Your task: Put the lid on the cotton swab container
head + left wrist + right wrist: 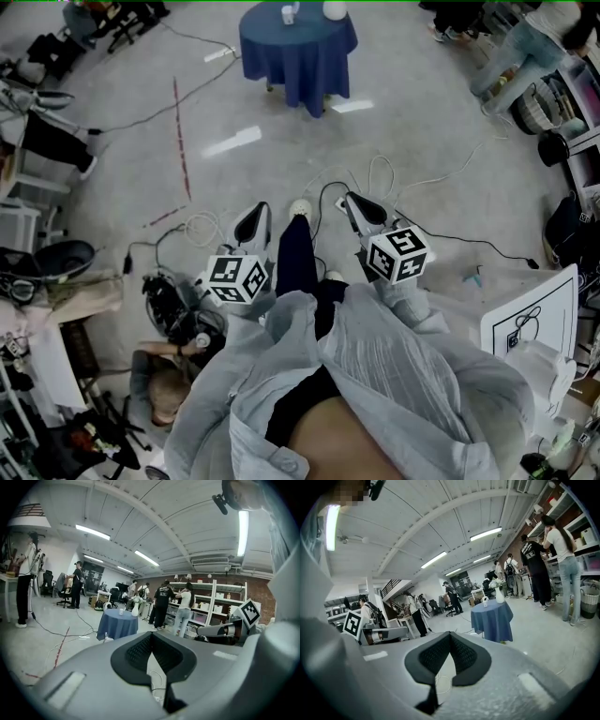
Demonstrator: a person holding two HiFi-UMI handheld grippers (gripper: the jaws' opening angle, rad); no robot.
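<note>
Blue cloth covers the round table far off, and the left gripper and right gripper are both closed tight, holding nothing.

Round tabletop draped in a dark blue cloth stands at the far end of a grey polished floor. On top: a white vase and a small white cup, near each other but apart. On the floor, L of the tabletop, runs a red tape line. A white cable coil lies nearer the camera, a black cable trails off to the R, and what looks like a white power strip sits just beside the cloth.
</note>
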